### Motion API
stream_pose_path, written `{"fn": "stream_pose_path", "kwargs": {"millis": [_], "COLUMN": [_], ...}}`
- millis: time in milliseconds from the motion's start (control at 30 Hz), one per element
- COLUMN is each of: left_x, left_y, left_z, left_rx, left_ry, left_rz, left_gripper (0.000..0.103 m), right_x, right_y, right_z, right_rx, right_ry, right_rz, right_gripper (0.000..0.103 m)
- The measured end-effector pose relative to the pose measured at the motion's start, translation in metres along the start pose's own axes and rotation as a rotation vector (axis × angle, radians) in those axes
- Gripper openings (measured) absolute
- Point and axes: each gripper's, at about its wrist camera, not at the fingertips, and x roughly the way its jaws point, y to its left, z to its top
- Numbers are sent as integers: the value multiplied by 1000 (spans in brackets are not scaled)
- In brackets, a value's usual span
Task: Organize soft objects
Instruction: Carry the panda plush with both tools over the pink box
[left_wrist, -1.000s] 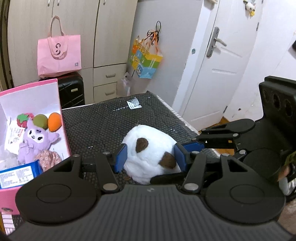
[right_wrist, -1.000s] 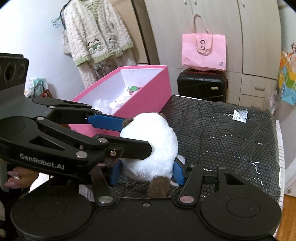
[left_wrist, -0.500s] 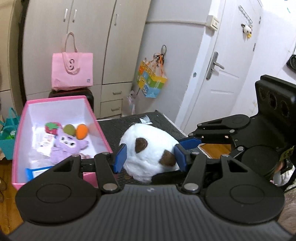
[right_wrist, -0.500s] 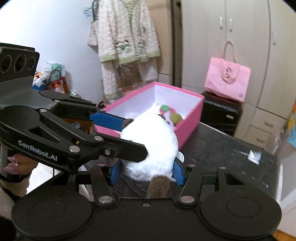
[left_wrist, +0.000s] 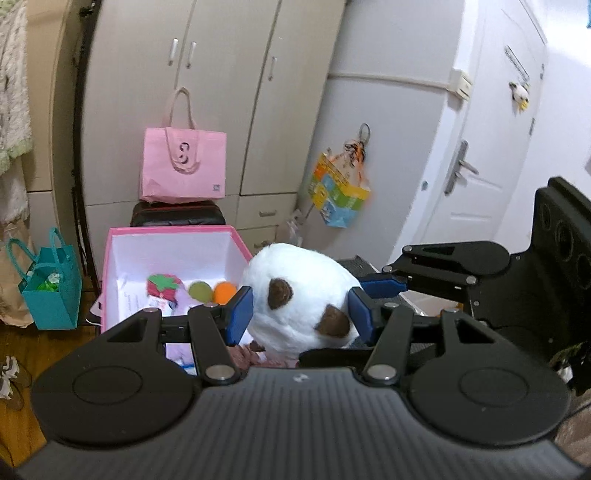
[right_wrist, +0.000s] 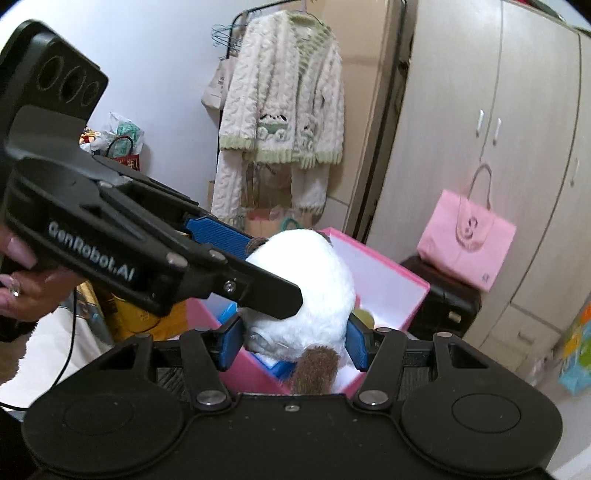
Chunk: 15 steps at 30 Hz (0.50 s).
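Observation:
Both grippers hold one large white plush toy with brown ears (left_wrist: 299, 295) in the air, over the near edge of the pink box (left_wrist: 170, 230). My left gripper (left_wrist: 301, 310) is shut on its sides. My right gripper (right_wrist: 293, 341) is shut on it from the other side; the plush (right_wrist: 321, 291) fills its jaws and its brown tail hangs down. The pink box (right_wrist: 391, 273) holds a strawberry plush (left_wrist: 164, 286), a green ball (left_wrist: 200, 291), an orange ball (left_wrist: 224, 291) and a purple plush, mostly hidden.
A pink tote (left_wrist: 183, 166) sits on a black suitcase (left_wrist: 177, 218) behind the box. A teal bag (left_wrist: 51, 288) stands on the floor at left. A colourful bag (left_wrist: 340, 195) hangs on the wall. A knit cardigan (right_wrist: 280, 110) hangs by the wardrobe.
Both grippers have lifted the white plush off the black table and carried it up and toward the pink box. The table has dropped out of view below.

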Motion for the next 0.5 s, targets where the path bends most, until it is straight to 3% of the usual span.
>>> {"fn": "stream_pose_path", "kwargs": {"millis": [200, 500], "left_x": [14, 60], "left_y": [36, 69], "left_z": [9, -7], "left_rx": [-94, -161], "left_ry": [-51, 61], "left_rz": [-13, 32], "left_gripper": [56, 56], "right_x": [24, 80], "right_y": [-22, -37], "right_z": [24, 9], "right_rx": [110, 160], "right_ry": [-7, 93], "right_rz": [64, 115], "right_gripper": [62, 62]}}
